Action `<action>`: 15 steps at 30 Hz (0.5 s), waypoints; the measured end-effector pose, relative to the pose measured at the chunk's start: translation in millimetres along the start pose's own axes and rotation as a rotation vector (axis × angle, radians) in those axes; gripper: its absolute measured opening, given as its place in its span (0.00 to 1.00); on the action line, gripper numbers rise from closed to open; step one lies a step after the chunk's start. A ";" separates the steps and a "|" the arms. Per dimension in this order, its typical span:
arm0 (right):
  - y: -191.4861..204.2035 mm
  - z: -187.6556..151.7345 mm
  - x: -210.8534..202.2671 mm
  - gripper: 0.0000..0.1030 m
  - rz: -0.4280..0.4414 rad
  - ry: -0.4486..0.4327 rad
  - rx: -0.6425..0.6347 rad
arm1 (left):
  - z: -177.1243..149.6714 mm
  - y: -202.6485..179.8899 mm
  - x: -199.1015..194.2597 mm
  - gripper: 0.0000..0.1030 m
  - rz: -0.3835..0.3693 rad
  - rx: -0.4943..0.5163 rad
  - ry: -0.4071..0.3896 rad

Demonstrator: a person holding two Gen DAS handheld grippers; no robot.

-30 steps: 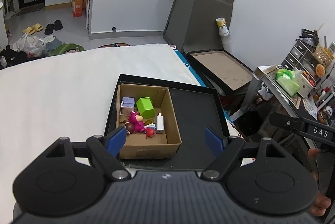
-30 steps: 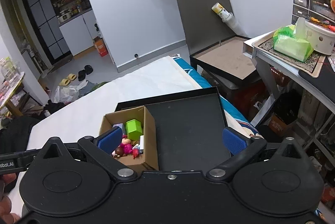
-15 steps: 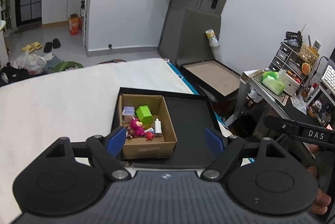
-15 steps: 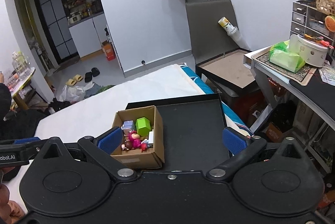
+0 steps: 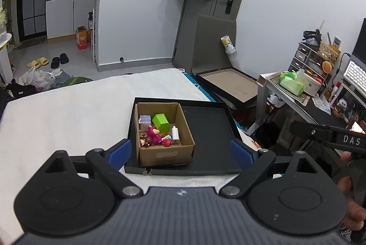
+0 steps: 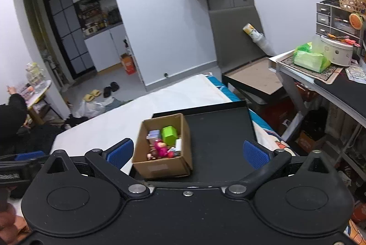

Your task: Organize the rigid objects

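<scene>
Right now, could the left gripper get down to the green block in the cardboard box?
Probably yes: the left gripper is open, the cardboard box has no lid, and the green block lies on top, uncovered.

The left gripper (image 5: 180,151) has a ribbed dark-grey body, black linkages, silver pivot screws and blue fingertip pads (image 5: 120,151). The right gripper (image 6: 187,154) is smooth black, with matching blue pads (image 6: 254,154).

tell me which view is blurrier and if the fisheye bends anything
Right wrist view: softer, with the toys in the cardboard box slightly smeared. Left wrist view: sharper, the green block has crisp edges. Both views: fisheye bends the walls and door frame near the borders, and the corners go dark; indoor light is even, with no harsh glare.
</scene>
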State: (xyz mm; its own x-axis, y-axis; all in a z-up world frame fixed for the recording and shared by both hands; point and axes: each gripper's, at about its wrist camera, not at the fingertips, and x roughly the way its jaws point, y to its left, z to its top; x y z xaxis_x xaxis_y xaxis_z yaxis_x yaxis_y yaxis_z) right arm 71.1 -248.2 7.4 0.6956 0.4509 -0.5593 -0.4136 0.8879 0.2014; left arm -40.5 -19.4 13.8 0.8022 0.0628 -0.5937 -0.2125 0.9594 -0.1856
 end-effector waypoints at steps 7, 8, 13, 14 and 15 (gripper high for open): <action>0.4 -5.8 -16.5 1.00 0.004 -0.025 -0.009 | -9.4 -7.8 -7.3 0.90 0.003 0.019 0.000; -0.2 -6.1 -18.0 1.00 0.001 -0.027 -0.009 | -9.4 -9.3 -7.8 0.90 0.003 0.026 -0.001; -2.0 -4.3 -21.3 1.00 -0.012 -0.039 -0.006 | -7.4 -14.3 -8.2 0.90 0.005 0.044 -0.004; -2.0 -4.2 -21.8 1.00 -0.014 -0.043 -0.006 | -6.6 -14.0 -8.0 0.90 0.005 0.040 -0.006; -1.9 -4.2 -22.1 1.00 -0.012 -0.045 -0.007 | -6.5 -14.2 -7.7 0.90 0.007 0.039 -0.007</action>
State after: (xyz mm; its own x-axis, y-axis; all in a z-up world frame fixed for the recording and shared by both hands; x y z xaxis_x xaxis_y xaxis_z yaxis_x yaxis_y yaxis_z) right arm 54.0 -260.2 16.0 0.7261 0.4437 -0.5253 -0.4090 0.8928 0.1887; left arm -47.3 -35.3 15.8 0.8049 0.0714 -0.5891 -0.1965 0.9688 -0.1511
